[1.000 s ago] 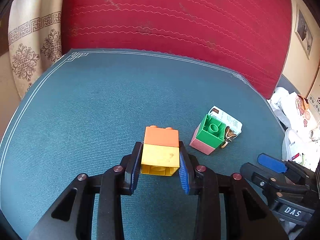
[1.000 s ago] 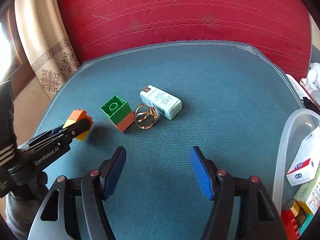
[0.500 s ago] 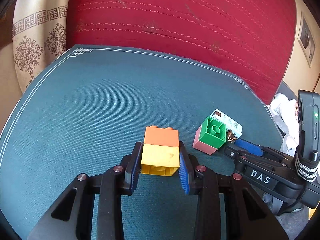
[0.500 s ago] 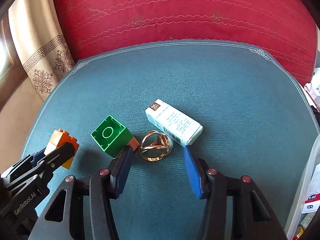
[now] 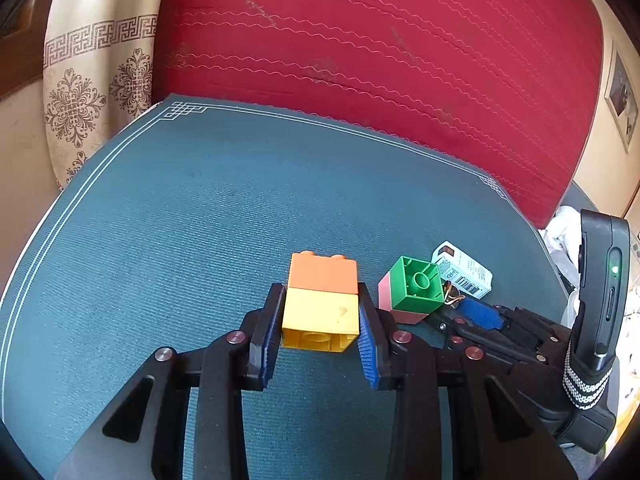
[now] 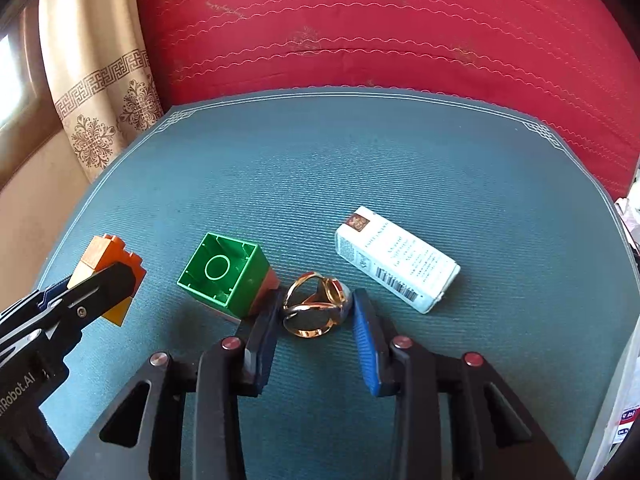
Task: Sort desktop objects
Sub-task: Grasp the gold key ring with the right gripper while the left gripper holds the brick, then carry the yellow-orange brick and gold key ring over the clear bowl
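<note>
My left gripper (image 5: 320, 320) is shut on a yellow and orange brick stack (image 5: 322, 302), also seen at the left of the right wrist view (image 6: 110, 262). A green and pink brick (image 6: 228, 276) lies on its side on the teal mat (image 6: 360, 152). My right gripper (image 6: 316, 312) sits low over the mat, its fingers on either side of gold rings (image 6: 314, 312), touching or nearly touching them. A white carton (image 6: 394, 266) lies just right of the rings. The green brick (image 5: 414, 290), the carton (image 5: 464, 274) and my right gripper (image 5: 460, 306) show in the left wrist view.
A red cushion (image 6: 380, 28) stands behind the mat. A patterned cream curtain (image 6: 100, 92) hangs at the left. A clear plastic bin (image 6: 624, 380) with small boxes is at the right edge of the right wrist view.
My right gripper has moved forward and down to the rings and its fingers have narrowed around them. My left gripper still holds the brick stack and has lifted slightly.
</note>
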Tool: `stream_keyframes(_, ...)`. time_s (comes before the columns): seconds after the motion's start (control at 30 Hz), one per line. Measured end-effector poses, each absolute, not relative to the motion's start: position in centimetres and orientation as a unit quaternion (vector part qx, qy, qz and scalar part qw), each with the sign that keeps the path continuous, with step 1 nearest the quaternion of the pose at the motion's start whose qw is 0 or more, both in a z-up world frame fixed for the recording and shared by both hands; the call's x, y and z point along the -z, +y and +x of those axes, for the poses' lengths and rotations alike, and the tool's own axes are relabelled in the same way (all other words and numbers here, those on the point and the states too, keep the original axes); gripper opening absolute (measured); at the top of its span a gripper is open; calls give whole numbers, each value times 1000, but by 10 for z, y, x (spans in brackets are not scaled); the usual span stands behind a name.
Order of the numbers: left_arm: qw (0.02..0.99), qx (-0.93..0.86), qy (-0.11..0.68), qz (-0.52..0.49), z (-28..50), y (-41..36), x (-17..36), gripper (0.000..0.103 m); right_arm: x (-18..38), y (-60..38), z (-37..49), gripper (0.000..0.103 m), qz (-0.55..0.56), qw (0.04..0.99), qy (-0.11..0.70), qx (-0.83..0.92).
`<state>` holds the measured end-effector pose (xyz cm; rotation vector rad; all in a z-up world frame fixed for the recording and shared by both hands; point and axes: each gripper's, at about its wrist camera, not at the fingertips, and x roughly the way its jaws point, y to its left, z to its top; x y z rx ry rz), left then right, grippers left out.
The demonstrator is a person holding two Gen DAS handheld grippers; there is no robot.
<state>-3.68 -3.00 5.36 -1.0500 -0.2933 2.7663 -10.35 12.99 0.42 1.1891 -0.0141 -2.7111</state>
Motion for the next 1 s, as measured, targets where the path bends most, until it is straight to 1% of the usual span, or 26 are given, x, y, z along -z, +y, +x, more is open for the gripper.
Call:
stream_keyframes(0.27, 80, -932, -97, -340, -33, -30, -59, 37, -6, 132, -95, 39, 401, 96, -16, 911)
stream_keyframes(0.5, 89, -935, -88, -332, -28, -23, -63, 37, -20, 141, -72, 39, 387, 94, -25, 917)
stream_keyframes(1.0, 123, -942, -38, -309, -5, 11, -71, 37, -49, 186, -2, 39, 356, 55, -60, 931)
